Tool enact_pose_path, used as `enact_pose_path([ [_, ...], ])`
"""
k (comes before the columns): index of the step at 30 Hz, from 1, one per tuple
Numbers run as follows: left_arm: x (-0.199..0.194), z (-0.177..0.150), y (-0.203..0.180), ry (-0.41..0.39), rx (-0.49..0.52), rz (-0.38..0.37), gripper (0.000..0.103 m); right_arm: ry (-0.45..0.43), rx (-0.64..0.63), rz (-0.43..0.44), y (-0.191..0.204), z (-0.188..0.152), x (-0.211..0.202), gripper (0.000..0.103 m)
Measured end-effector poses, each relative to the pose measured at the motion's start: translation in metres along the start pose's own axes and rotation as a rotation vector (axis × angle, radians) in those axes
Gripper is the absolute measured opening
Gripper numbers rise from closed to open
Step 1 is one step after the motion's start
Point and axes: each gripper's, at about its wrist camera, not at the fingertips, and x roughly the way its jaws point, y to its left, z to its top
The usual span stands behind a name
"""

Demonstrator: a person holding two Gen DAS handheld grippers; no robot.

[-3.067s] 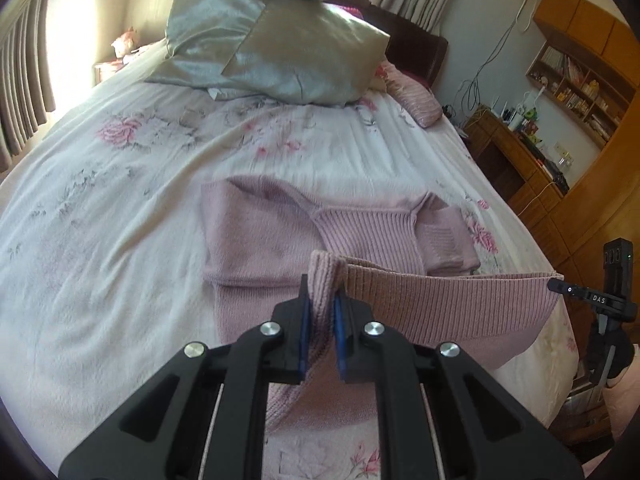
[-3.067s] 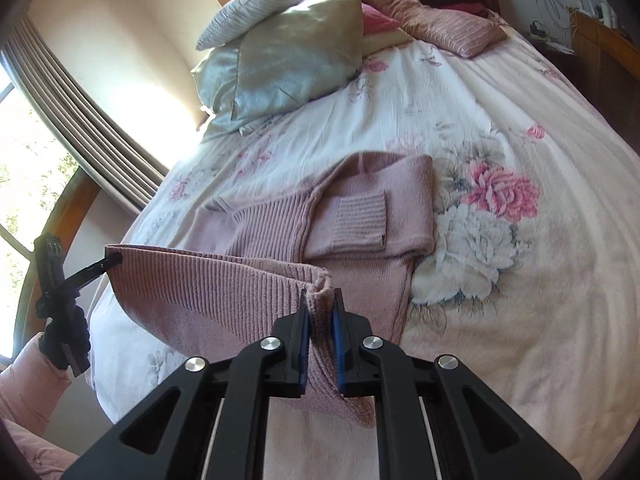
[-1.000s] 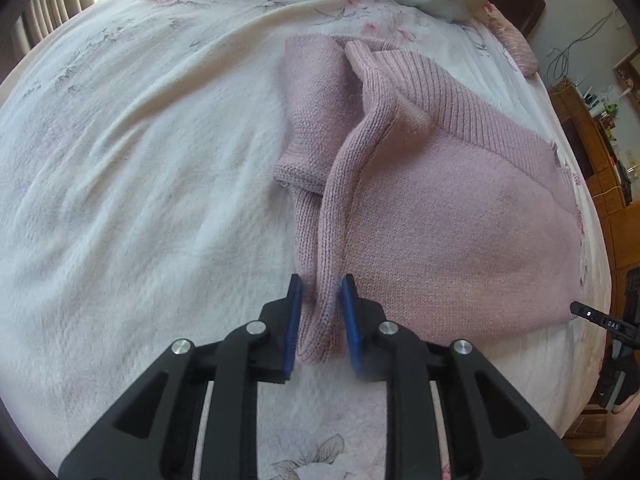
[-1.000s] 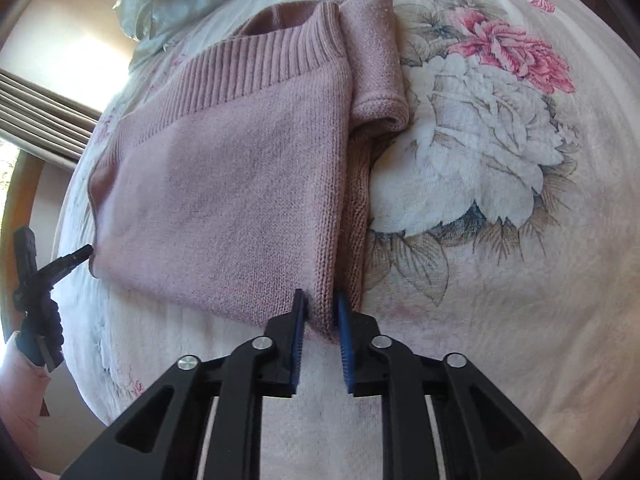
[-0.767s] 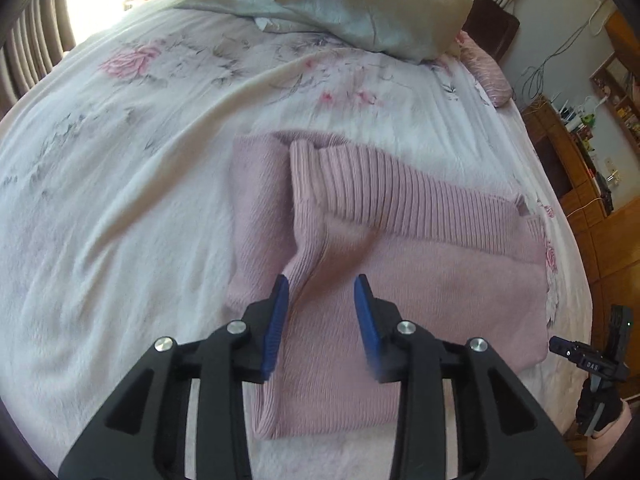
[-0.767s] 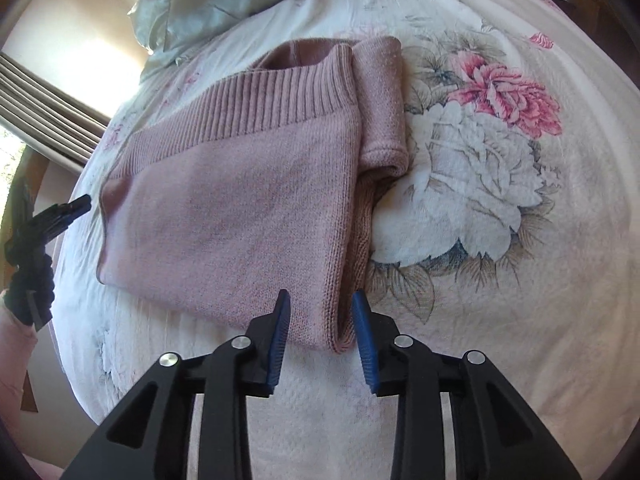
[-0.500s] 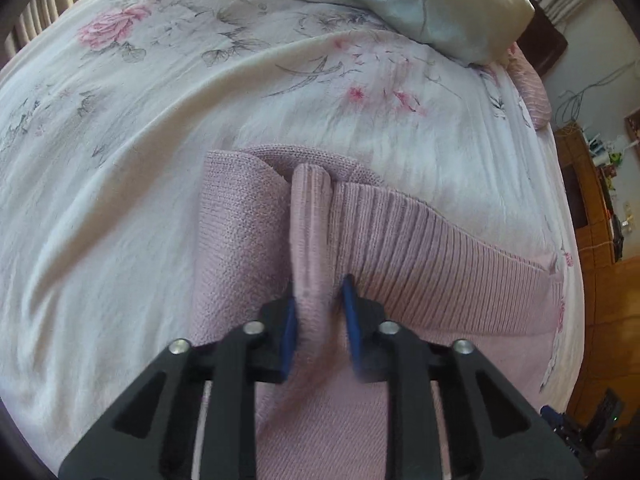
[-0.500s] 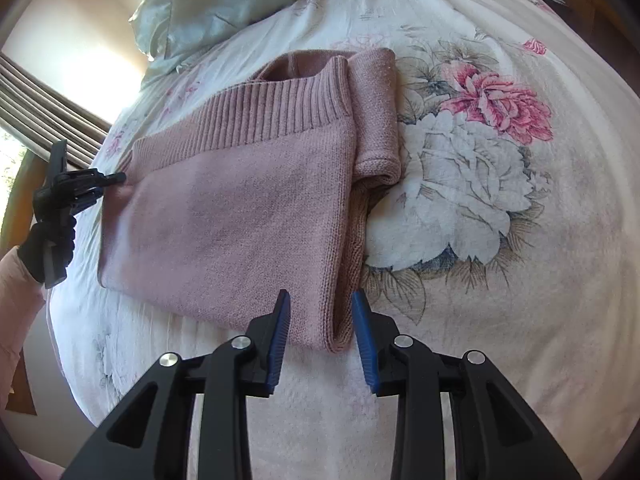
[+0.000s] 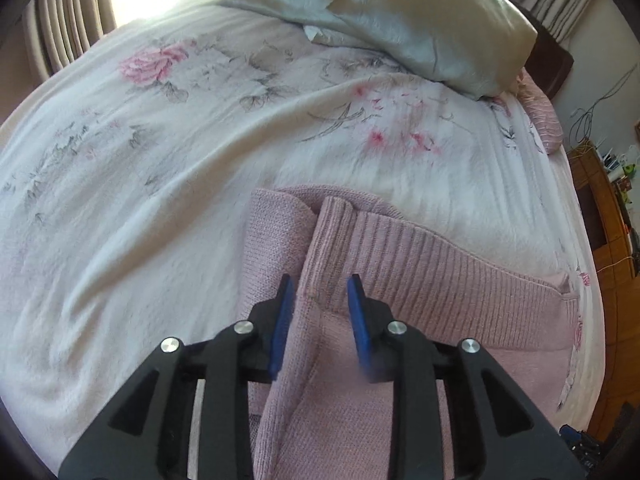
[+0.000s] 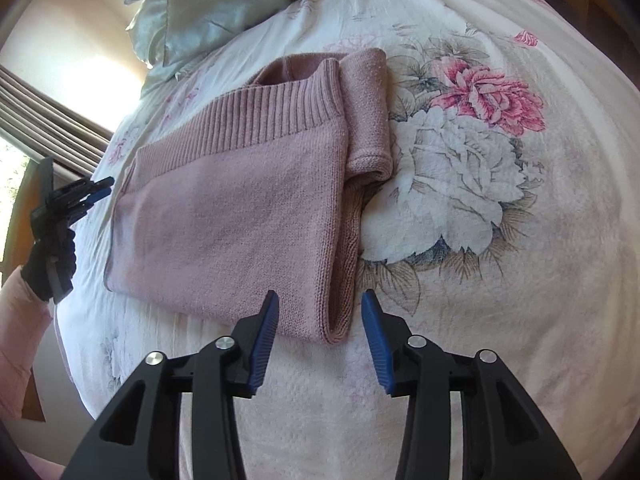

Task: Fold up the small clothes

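Pink knit sweater (image 10: 240, 208) lies folded on the flower-printed bedspread (image 9: 140, 200), a rough rectangle with its ribbed band (image 10: 256, 120) on the far edge, toward the pillows. In the right wrist view one folded sleeve (image 10: 368, 108) shows along the sweater's right side, partly under the top layer. Right gripper (image 10: 320, 312) hangs low over the near right corner of the folded sweater — jaws spread wide, blue pads (image 10: 264, 336) clear of the knit on either side, nothing held. The doubled edge of the sweater sits in the gap between the two fingers, not pinched. Left gripper (image 9: 320, 292) is over the opposite end of the sweater, near the ribbed band; its jaws stand partly apart with a raised ridge of knit running up between the blue pads (image 9: 282, 320). Pads appear close to the fabric but not clamped on it; contact cannot be told for certain. From the right wrist view the left gripper also shows at the far left edge, held in a dark-gloved hand (image 10: 50, 264) with a pink sleeve (image 10: 20, 340) below it. Silvery satin pillows (image 9: 420, 28) are piled at the head of the bed, well apart from the sweater. Curtains (image 9: 64, 32) hang to the left, a wooden cabinet (image 9: 612, 240) stands off the right side.
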Motion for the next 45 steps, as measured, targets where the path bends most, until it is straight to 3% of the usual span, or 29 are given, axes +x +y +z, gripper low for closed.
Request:
enact_pose_path([
  [4,-0.020,-0.022,-0.044,0.009,0.114,-0.108,0.045,-0.004,0.070,0.072,-0.011,0.015,0.001,0.053],
  [7,-0.009,-0.041,-0.075,0.066,0.176,-0.175,0.046,0.026,0.109,0.108,-0.019,0.028,0.016,0.053],
  [9,0.003,-0.051,-0.090,0.088,0.194,-0.182,0.046,0.052,0.142,0.146,-0.025,0.036,0.030,0.053],
  [13,0.031,-0.061,-0.105,0.134,0.205,-0.165,0.046,0.107,0.169,0.140,-0.036,0.046,0.057,0.053],
  [18,0.053,-0.064,-0.098,0.171,0.175,-0.146,0.046,0.112,0.213,0.243,-0.042,0.052,0.075,0.053],
  [23,0.061,-0.060,-0.093,0.190,0.170,-0.145,0.052,0.112,0.248,0.288,-0.043,0.061,0.094,0.043],
  [26,0.062,-0.060,-0.093,0.193,0.181,-0.143,0.053,0.107,0.257,0.312,-0.045,0.065,0.098,0.026],
  [30,0.066,-0.062,-0.092,0.190,0.182,-0.144,0.054,0.095,0.264,0.313,-0.048,0.061,0.097,0.019],
  [40,0.073,-0.060,-0.093,0.195,0.180,-0.142,0.055,0.117,0.261,0.226,-0.042,0.063,0.099,0.016],
  [45,0.051,-0.051,-0.085,0.189,0.153,-0.162,0.052,0.107,0.231,0.181,-0.026,0.073,0.078,0.015],
])
